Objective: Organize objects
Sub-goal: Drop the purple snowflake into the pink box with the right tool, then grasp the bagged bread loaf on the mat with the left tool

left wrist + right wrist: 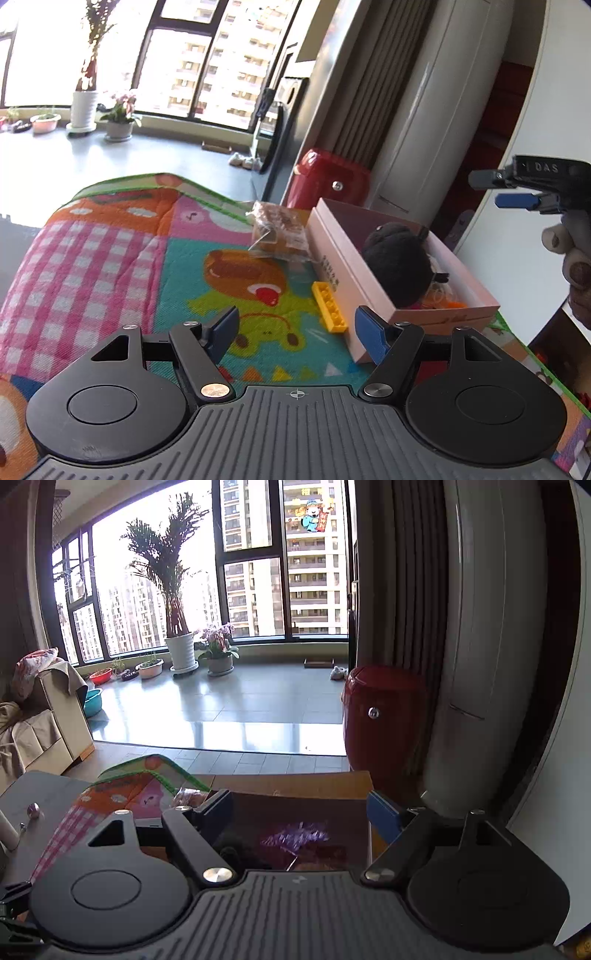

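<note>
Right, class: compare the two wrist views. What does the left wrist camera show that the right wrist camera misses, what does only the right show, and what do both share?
Only the left wrist view shows the yellow brick on the mat beside the pink box, the black plush toy inside it, and the right gripper above.

Only the right wrist view shows the sofa and palm plant.

Both share the patterned mat, wrapped snack and red bin.

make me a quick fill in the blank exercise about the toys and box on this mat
The yellow plastic building brick lies on the colourful play mat, ____ the pink cardboard box.
The black plush toy sits ____ that box.
The left gripper holds ____.
The clear-wrapped bread packet lies on the ____.

Missing: outside; inside; nothing; mat
</note>
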A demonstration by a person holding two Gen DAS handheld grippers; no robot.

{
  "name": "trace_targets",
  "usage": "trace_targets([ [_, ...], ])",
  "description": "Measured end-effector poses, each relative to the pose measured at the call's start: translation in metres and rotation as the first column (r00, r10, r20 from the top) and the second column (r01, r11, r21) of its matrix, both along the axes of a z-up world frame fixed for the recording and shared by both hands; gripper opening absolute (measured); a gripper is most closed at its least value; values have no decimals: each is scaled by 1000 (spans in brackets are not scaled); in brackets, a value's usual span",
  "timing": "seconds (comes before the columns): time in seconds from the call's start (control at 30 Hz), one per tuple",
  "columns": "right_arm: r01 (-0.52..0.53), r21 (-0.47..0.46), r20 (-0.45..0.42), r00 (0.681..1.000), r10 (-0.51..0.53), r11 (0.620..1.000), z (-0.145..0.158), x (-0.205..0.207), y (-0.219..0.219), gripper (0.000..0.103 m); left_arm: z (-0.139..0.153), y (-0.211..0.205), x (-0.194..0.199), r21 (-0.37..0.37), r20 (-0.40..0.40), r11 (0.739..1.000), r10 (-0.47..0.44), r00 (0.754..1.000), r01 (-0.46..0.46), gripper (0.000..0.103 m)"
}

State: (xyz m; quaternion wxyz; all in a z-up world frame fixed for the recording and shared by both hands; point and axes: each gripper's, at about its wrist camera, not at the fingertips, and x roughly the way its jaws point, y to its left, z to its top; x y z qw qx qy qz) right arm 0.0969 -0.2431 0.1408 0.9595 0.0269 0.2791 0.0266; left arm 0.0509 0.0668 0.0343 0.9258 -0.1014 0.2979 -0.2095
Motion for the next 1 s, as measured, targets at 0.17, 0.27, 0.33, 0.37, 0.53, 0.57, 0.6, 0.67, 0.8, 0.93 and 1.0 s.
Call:
trace_targets([
  [0.17,-31,-91,-69,997,25,995,-32,-12,16,82,-18,2,16,-45,-35,998,34,999,-36,74],
  [0.27,-45,-129,-80,996,35,991,-41,-27,23,83,-16,-2,31,-88,-35,996,25,999,-28,74],
  [0.33,-31,-120,-62,998,24,992,-47,-43,22,86,-9,-6,46,-85,-10,996,22,1000,-23,74],
  [0.37,-22,-114,-53,998,16,993,-51,-50,22,87,-6,-8,56,-81,-3,996,22,1000,-22,74],
  [0.53,19,-119,-55,998,-26,993,-83,-90,15,90,-5,-19,128,-162,-100,986,18,995,-34,74],
  [0.57,20,-114,-70,997,-29,993,-88,-95,13,90,-9,-22,145,-178,-137,983,26,990,-50,74],
  [0.6,21,-109,-84,996,-31,994,-92,-99,11,90,-14,-24,160,-185,-171,980,44,984,-76,74],
  [0.67,28,-101,-102,994,-38,995,-96,-105,6,90,-26,-31,185,-157,-224,979,91,970,-128,74],
  [0.8,47,-108,-91,994,-57,993,-93,-113,-1,91,-37,-46,200,-112,-205,985,104,973,-129,70],
  [0.93,52,-97,-91,994,-61,994,-96,-116,-9,97,-39,-55,196,-125,-226,987,74,971,-104,52],
  [1.0,59,-83,-102,992,-68,995,-99,-116,-12,97,-36,-58,190,-90,-218,992,67,974,-89,50],
])
